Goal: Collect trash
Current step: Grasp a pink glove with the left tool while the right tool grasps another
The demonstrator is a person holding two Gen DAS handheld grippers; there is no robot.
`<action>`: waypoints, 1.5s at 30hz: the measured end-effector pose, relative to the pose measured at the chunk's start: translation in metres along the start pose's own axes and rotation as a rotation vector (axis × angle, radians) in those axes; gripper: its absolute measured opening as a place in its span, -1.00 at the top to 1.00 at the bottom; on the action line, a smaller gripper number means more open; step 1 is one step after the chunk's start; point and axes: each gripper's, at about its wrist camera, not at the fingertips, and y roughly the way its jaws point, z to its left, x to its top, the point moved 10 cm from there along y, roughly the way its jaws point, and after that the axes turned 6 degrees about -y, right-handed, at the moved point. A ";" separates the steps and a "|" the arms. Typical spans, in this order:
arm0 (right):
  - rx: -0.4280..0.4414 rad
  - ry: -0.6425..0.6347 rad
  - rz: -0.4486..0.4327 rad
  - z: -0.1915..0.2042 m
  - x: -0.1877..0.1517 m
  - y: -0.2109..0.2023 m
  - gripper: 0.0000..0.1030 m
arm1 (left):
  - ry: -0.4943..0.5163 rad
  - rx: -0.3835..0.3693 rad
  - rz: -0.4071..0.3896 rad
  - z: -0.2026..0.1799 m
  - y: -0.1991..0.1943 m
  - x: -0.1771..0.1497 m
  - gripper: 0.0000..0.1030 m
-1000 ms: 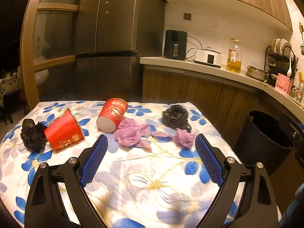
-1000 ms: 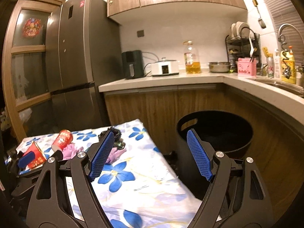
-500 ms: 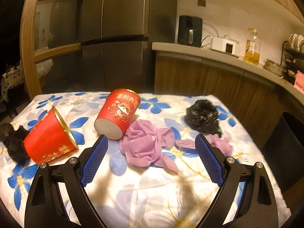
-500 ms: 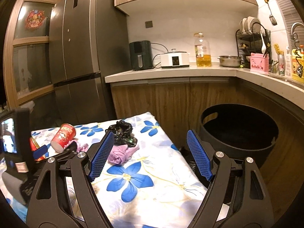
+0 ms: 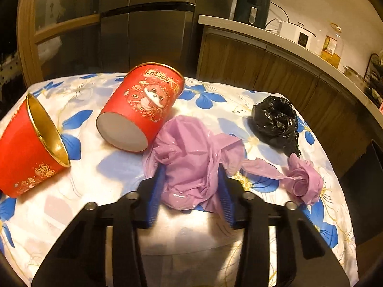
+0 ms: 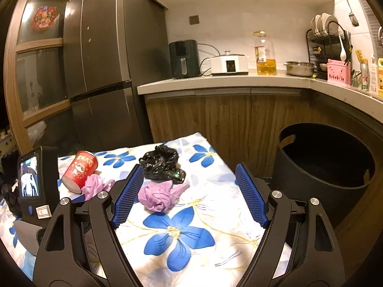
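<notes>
On the flowered tablecloth (image 5: 71, 215) lie two red paper cups, one in the middle (image 5: 141, 107) and one at the left (image 5: 28, 153). A crumpled purple plastic bag (image 5: 191, 160) lies between the blue pads of my left gripper (image 5: 191, 191), which press into its sides. A smaller purple wad (image 5: 301, 179) and a black bag (image 5: 275, 122) lie to the right. My right gripper (image 6: 189, 193) is open and empty above the cloth, just behind the small purple wad (image 6: 158, 196) and the black bag (image 6: 162, 162).
A black trash bin (image 6: 325, 167) stands on the floor right of the table. Wooden cabinets and a counter (image 6: 239, 81) with appliances run behind. A fridge (image 6: 105, 59) stands at the back left. Another black wad (image 6: 9, 196) lies at the table's left edge.
My left gripper has moved forward and down to the large purple bag and its jaws have narrowed onto it. My right gripper has drifted left over the table, still open.
</notes>
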 end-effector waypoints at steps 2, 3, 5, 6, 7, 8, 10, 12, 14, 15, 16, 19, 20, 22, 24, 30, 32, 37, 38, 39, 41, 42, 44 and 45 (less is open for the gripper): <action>0.010 -0.003 0.016 0.005 -0.004 0.006 -0.51 | -0.007 -0.008 0.001 0.002 0.000 -0.001 0.51; 0.016 -0.004 0.024 0.008 -0.006 0.009 -0.51 | -0.011 -0.016 -0.002 0.003 -0.001 -0.001 0.61; 0.029 -0.004 0.041 0.013 -0.010 0.016 -0.51 | -0.018 -0.037 -0.008 0.003 -0.005 -0.001 0.78; 0.034 -0.003 0.048 0.015 -0.012 0.019 -0.51 | -0.019 -0.044 -0.012 0.002 -0.007 -0.001 0.83; 0.037 -0.003 0.057 0.016 -0.014 0.022 -0.51 | -0.023 -0.054 -0.026 0.002 -0.012 0.000 0.86; 0.040 -0.004 0.069 0.019 -0.017 0.027 -0.49 | -0.027 -0.060 -0.041 0.003 -0.017 0.001 0.86; 0.045 -0.005 0.087 0.022 -0.022 0.033 -0.46 | -0.035 -0.070 -0.077 0.004 -0.030 0.005 0.88; 0.054 -0.006 0.114 0.026 -0.027 0.042 -0.38 | -0.049 -0.079 -0.120 0.007 -0.046 0.010 0.89; 0.065 -0.004 0.137 0.029 -0.031 0.049 -0.30 | -0.061 -0.087 -0.157 0.009 -0.059 0.017 0.89; 0.068 -0.004 0.145 0.031 -0.032 0.052 -0.25 | -0.068 -0.090 -0.179 0.011 -0.067 0.021 0.89; 0.071 -0.004 0.153 0.033 -0.033 0.055 -0.23 | -0.075 -0.097 -0.195 0.012 -0.073 0.024 0.89; 0.074 -0.020 0.173 0.039 -0.037 0.063 -0.08 | -0.090 -0.112 -0.242 0.015 -0.089 0.033 0.89; 0.076 -0.028 0.181 0.041 -0.039 0.065 -0.02 | -0.091 -0.114 -0.257 0.015 -0.093 0.035 0.89; 0.086 -0.040 0.197 0.046 -0.043 0.070 0.07 | -0.092 -0.115 -0.269 0.017 -0.097 0.037 0.89; 0.093 -0.048 0.212 0.049 -0.045 0.074 0.22 | -0.097 -0.121 -0.268 0.018 -0.097 0.038 0.89; 0.119 -0.062 0.236 0.056 -0.051 0.079 0.59 | -0.106 -0.126 -0.255 0.022 -0.094 0.036 0.89; 0.128 -0.059 0.232 0.057 -0.050 0.078 0.69 | -0.106 -0.127 -0.253 0.022 -0.094 0.035 0.89; 0.136 -0.027 0.165 0.050 -0.034 0.059 0.80 | -0.094 -0.127 -0.262 0.021 -0.099 0.036 0.90; 0.139 -0.023 0.155 0.049 -0.031 0.054 0.81 | -0.092 -0.127 -0.265 0.021 -0.101 0.037 0.90; 0.144 -0.018 0.142 0.047 -0.028 0.048 0.82 | -0.090 -0.130 -0.266 0.020 -0.103 0.038 0.90; 0.149 -0.010 0.118 0.043 -0.022 0.035 0.83 | -0.086 -0.130 -0.270 0.018 -0.107 0.037 0.90; 0.150 -0.007 0.108 0.041 -0.019 0.030 0.83 | -0.082 -0.129 -0.272 0.017 -0.110 0.037 0.90; 0.154 0.001 0.090 0.038 -0.013 0.021 0.84 | -0.077 -0.131 -0.275 0.015 -0.114 0.037 0.90; 0.155 0.005 0.079 0.035 -0.010 0.016 0.84 | -0.074 -0.133 -0.277 0.012 -0.117 0.036 0.90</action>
